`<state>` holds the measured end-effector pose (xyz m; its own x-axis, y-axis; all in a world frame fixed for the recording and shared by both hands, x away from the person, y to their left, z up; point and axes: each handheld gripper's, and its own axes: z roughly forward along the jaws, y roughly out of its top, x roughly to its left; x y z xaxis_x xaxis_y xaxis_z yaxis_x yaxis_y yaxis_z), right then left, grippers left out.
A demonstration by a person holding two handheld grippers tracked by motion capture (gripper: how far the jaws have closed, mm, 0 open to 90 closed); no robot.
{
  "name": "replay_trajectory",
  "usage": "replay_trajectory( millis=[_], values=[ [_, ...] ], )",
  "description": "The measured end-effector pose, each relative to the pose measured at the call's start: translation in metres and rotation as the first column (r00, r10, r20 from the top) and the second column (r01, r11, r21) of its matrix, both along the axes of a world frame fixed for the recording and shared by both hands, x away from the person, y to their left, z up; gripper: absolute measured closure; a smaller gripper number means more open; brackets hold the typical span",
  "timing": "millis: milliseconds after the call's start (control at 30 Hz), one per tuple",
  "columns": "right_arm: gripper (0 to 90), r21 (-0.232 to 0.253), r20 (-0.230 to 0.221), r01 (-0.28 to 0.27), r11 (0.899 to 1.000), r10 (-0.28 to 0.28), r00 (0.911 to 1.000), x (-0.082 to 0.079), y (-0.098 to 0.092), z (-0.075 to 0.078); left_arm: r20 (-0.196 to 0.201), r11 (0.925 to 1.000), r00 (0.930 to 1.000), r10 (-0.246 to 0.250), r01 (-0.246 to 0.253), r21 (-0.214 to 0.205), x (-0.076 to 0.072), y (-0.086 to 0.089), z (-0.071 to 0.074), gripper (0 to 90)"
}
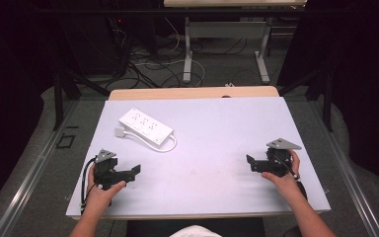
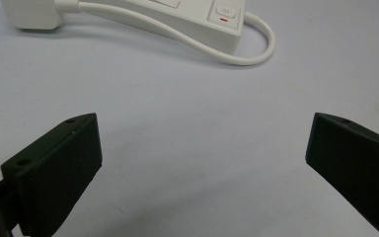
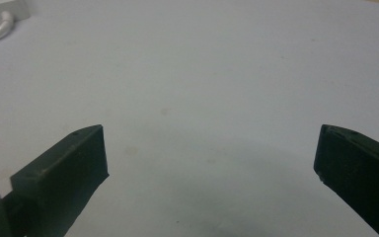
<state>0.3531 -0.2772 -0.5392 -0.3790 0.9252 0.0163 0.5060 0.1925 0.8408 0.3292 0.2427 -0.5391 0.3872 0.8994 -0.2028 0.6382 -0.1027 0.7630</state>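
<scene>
On the table's (image 1: 276, 128) far left, white power strip (image 1: 145, 128) with looped cord (image 2: 256, 54).

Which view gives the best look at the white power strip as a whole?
The high view: the white rectangular plastic power strip lies whole on the table, with outlets, looped cord and plug. The left gripper view crops it to the switch end, cord and plug; the right gripper view catches just a corner and a bit of cord.
</scene>
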Motion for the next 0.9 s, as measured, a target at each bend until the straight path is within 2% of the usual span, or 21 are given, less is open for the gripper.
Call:
replay_trajectory(
  millis=[33,67,133,167,233,367,533,567,667,767,800,900],
  values=[
    [0.0,0.0,0.0,0.0,1.0,0.0,1.0,0.0,0.0,0.0,-0.011,0.9999,0.9999,-0.009,0.01,0.01,-0.0001,0.0014,0.0013,1.0],
    [0.0,0.001,-0.013,-0.006,1.0,0.006,0.9999,-0.0021,-0.0002,-0.0004,0.004,0.9999,1.0,0.002,-0.002,0.011,0.0001,0.001,0.0008,2.0],
    [0.0,0.021,-0.011,-0.011,1.0,0.011,0.9999,-0.0041,-0.0005,-0.0015,-0.008,0.9998,1.0,-0.005,0.005,0.018,0.0,0.0016,0.0019,2.8],
    [0.0,0.037,-0.019,-0.016,0.999,0.017,0.9997,-0.0045,0.0003,-0.0024,0.0,0.9999,1.0,0.002,-0.002,0.014,0.0003,0.0009,0.0016,2.9],
    [0.0,0.024,-0.026,-0.016,1.0,0.017,0.9995,-0.0057,0.0013,-0.0025,0.012,0.9999,0.9999,0.012,-0.012,0.011,0.0007,0.0,0.001,3.0],
    [0.0,0.0,-0.002,-0.019,1.0,0.019,0.9998,-0.0052,0.0015,-0.0024,0.013,0.9998,0.9998,0.016,-0.016,0.009,0.0004,-0.0002,0.0017,4.0],
    [0.0,0.018,-0.005,-0.008,1.0,0.009,1.0,-0.005,-0.0018,-0.0018,0.014,0.9999,0.9998,0.011,-0.012,0.004,-0.0009,-0.001,0.003,4.0],
    [0.0,0.018,-0.005,-0.008,1.0,0.009,1.0,-0.005,-0.0018,-0.0018,0.024,0.9999,0.9996,0.016,-0.016,0.003,-0.0011,-0.0016,0.003,4.0],
    [0.0,0.051,-0.015,0.004,0.999,-0.003,0.9999,-0.0052,-0.0032,-0.0021,0.025,0.9999,0.9996,0.014,-0.014,-0.004,-0.0022,-0.002,0.0042,4.2],
    [0.0,0.048,-0.011,0.003,0.999,-0.002,0.9999,-0.005,-0.0027,-0.0025,0.025,0.9998,0.9995,0.018,-0.018,-0.006,-0.0023,-0.0025,0.0046,5.2],
    [0.0,0.042,-0.013,0.004,0.999,-0.004,0.9999,-0.0055,-0.0024,-0.0019,0.013,0.9999,0.9999,0.01,-0.01,-0.004,-0.0025,-0.0019,0.0058,5.5],
    [0.0,0.037,-0.006,-0.002,0.999,0.002,1.0,-0.0064,-0.0017,-0.0015,0.025,0.9996,0.9994,0.025,-0.025,-0.013,-0.0018,-0.0041,0.0054,5.7]
  ],
)
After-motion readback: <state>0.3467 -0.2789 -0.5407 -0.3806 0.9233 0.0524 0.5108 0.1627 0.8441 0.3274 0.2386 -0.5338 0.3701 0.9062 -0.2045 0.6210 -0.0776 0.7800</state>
